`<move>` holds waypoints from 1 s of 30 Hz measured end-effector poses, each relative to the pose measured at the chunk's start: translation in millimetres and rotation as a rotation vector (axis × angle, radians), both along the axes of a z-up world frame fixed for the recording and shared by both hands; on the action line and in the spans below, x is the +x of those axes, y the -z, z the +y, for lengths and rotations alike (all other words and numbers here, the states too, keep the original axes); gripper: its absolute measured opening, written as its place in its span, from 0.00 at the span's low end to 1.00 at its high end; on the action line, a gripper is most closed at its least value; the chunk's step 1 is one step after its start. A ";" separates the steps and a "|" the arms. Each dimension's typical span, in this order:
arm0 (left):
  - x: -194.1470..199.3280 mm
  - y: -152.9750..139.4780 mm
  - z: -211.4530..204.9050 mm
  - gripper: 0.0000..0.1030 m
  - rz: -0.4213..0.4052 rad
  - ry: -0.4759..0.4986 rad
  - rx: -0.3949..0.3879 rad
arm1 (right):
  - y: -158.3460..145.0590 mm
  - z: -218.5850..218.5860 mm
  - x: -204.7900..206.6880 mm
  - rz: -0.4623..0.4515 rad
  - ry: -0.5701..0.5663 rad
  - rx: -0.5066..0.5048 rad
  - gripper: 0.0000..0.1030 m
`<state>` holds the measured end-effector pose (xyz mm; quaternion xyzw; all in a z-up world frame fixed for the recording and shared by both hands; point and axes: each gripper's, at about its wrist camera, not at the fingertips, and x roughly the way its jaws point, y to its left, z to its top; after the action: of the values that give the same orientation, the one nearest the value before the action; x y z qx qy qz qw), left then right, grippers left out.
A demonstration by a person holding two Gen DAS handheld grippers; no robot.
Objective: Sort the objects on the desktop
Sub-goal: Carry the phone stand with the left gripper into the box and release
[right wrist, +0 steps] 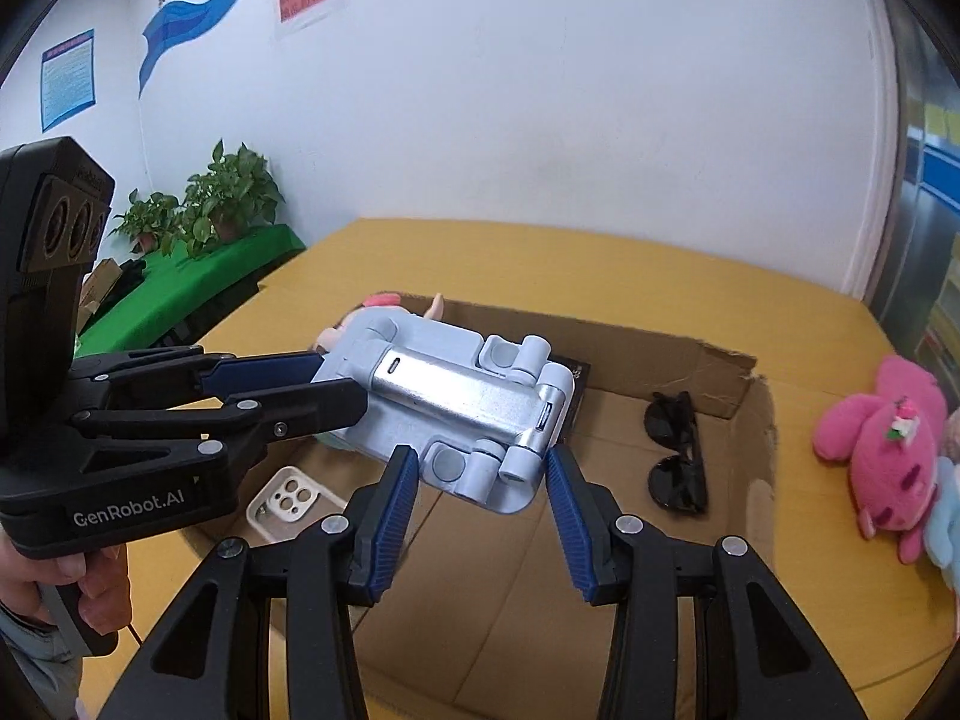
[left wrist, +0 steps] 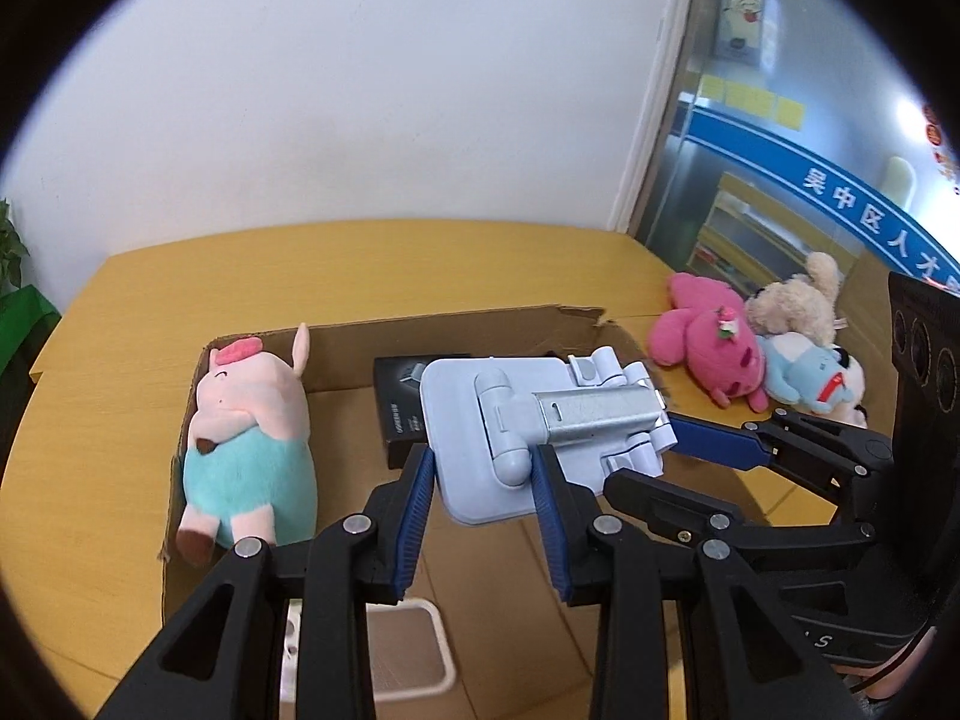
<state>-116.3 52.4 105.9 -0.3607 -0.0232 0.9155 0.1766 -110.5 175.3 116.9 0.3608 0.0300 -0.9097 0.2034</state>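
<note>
A folded light-blue phone stand [left wrist: 528, 426] with a silver arm hangs above the open cardboard box [left wrist: 456, 330]. My left gripper [left wrist: 483, 480] is shut on the stand's flat base. In the right wrist view the stand [right wrist: 444, 414] sits between my right gripper's [right wrist: 480, 480] blue pads [right wrist: 396, 498], which stand apart and do not clearly touch it. The left gripper [right wrist: 336, 384] grips the stand from the left there. In the left wrist view the right gripper [left wrist: 678, 450] reaches the stand's far end.
The box [right wrist: 744, 420] holds a pink pig plush [left wrist: 246, 438], a black carton [left wrist: 399, 414], black sunglasses [right wrist: 678, 450] and a white phone case [right wrist: 294, 501]. A pink plush [left wrist: 714, 339], a beige one and a blue one lie on the yellow table [left wrist: 360, 264] to the right.
</note>
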 end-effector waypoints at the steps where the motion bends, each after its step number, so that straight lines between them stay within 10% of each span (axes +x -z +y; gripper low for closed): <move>1: -10.2 5.5 -0.8 0.32 -0.018 -0.005 0.001 | 7.0 -2.0 -14.4 -0.026 -0.003 0.001 0.42; 20: -101.9 129.2 1.3 0.31 -0.451 -0.019 -0.072 | 142.0 -11.6 -114.0 -0.487 -0.027 0.046 0.42; 27: -96.7 131.6 -2.6 0.31 -0.512 -0.033 -0.080 | 144.7 -15.9 -102.2 -0.511 -0.024 0.038 0.43; 30: -94.2 123.5 -5.4 0.31 -0.495 -0.034 -0.084 | 128.1 -7.6 -94.1 -0.460 0.023 0.039 0.59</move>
<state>-210.5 46.9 -17.6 -0.5803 -0.0337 0.8024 0.1352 -204.7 167.7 -11.3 0.5629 -0.0038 -0.8049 0.1878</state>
